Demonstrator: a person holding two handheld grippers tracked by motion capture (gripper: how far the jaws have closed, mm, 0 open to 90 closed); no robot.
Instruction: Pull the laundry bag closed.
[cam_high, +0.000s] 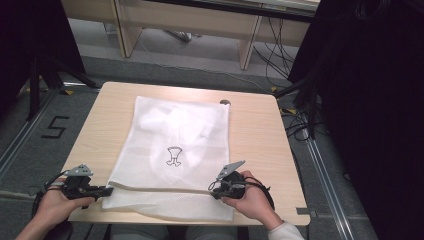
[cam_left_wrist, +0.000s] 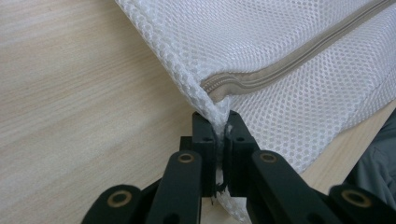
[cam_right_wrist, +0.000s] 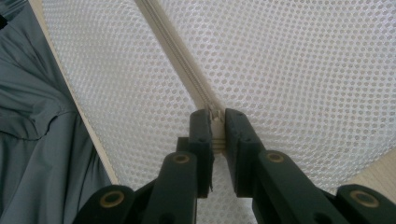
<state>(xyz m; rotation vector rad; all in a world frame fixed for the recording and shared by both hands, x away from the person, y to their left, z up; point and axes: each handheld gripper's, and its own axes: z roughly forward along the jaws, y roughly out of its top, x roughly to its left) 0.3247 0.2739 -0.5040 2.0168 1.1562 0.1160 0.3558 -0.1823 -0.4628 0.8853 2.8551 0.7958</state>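
You are clamping the left gripper (cam_high: 106, 190) onto the corner of the white mesh laundry bag (cam_high: 175, 150) at about 8 o'clock on the bench (cam_high: 255, 135), its jaws pressing together on the doubled mesh just beside the end of the beige zipper (cam_left_wrist: 299, 58). At about 5 o'clock you are pinching the right gripper (cam_high: 214, 192) on the zipper's small pull tab (cam_right_wrist: 215, 114), jaws closing tight around it. Judging by this, you are only starting: the zipper is looking shut along its visible run, so the sliding is yet to come. The bag is lying flat, a soft honeycomb netting with a ribbed tape seam near you, and farther off it is showing a pale garment with a small dark print (cam_high: 174, 156) through the weave, stretching toward 12 o'clock on smooth light wood.
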